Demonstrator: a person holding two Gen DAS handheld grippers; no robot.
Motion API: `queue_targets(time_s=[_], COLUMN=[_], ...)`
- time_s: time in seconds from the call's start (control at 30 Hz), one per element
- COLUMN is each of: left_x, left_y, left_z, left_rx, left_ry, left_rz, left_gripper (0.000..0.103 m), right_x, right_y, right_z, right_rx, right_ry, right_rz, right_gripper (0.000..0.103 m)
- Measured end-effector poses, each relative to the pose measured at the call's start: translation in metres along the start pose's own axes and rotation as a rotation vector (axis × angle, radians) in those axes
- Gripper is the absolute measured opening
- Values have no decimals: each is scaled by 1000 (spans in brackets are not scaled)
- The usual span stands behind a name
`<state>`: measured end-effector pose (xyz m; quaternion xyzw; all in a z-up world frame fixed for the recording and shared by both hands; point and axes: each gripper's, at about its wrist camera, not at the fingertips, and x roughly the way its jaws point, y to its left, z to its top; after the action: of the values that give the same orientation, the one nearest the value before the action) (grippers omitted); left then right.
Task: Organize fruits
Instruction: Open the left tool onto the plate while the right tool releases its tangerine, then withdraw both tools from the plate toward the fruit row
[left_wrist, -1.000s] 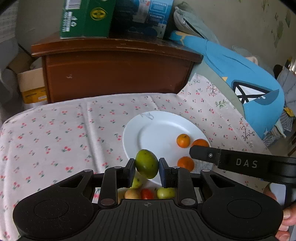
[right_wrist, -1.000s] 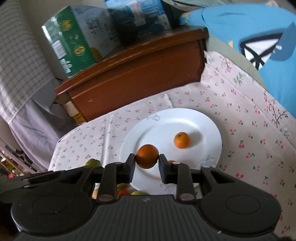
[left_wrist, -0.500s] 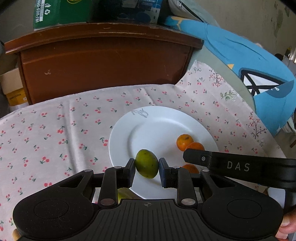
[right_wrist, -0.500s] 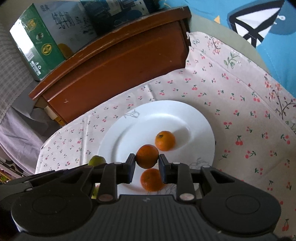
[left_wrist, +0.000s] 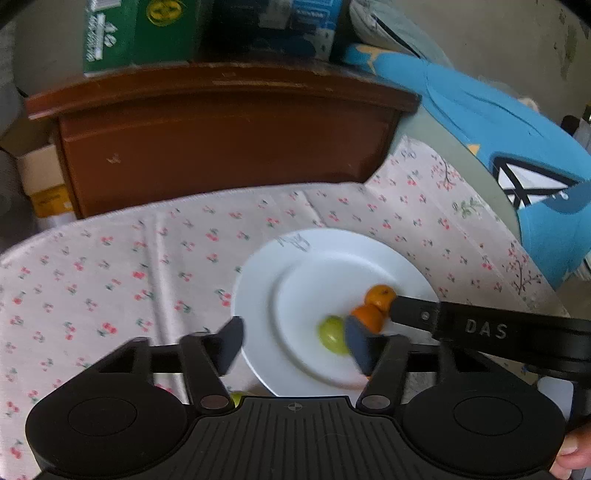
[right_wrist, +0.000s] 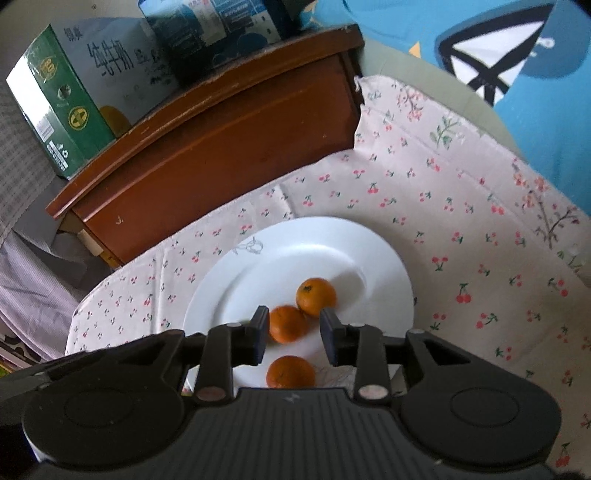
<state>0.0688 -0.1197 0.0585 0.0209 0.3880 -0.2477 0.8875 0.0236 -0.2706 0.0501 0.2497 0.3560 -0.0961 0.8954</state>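
A white plate (left_wrist: 258, 280) (right_wrist: 362, 243) lies on the cherry-print tablecloth. A green fruit (left_wrist: 332, 334) rests on it, just left of my left gripper's right finger. My left gripper (left_wrist: 293, 341) is open and empty above the plate's near side. Three oranges sit on the plate: one at the back (right_wrist: 316, 296), one (right_wrist: 287, 324) between the fingers of my right gripper (right_wrist: 294, 336), one nearer (right_wrist: 290, 371). My right gripper is open and empty; it also shows in the left wrist view (left_wrist: 480, 328) beside two oranges (left_wrist: 378, 295).
A brown wooden cabinet (left_wrist: 221, 133) stands behind the table with a green carton (right_wrist: 55, 110) and a blue box (right_wrist: 214, 29) on top. A blue cushion (left_wrist: 517, 155) lies at the right. Another greenish fruit (left_wrist: 236, 398) peeks out under my left gripper.
Both grippers have opened. The green fruit has left my left gripper and lies on the plate. The orange has left my right gripper and rests on the plate between its fingers.
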Motion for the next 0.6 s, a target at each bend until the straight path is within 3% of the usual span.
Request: queue_targets(time_s=[0.2,0.6], left_x=[-17,-49], left_y=[7,34], left_z=[6,-11], left_rx=[-6,-29], left_ry=[14,41], left_rz=[20,73], left_gripper=[73,73], right_x=[-7,-30], right_y=[7,30], right_z=[-2,-27], right_rx=[-33,-131], right_ry=[-4,4], right_rz=[3,46], right_gripper=[38,39])
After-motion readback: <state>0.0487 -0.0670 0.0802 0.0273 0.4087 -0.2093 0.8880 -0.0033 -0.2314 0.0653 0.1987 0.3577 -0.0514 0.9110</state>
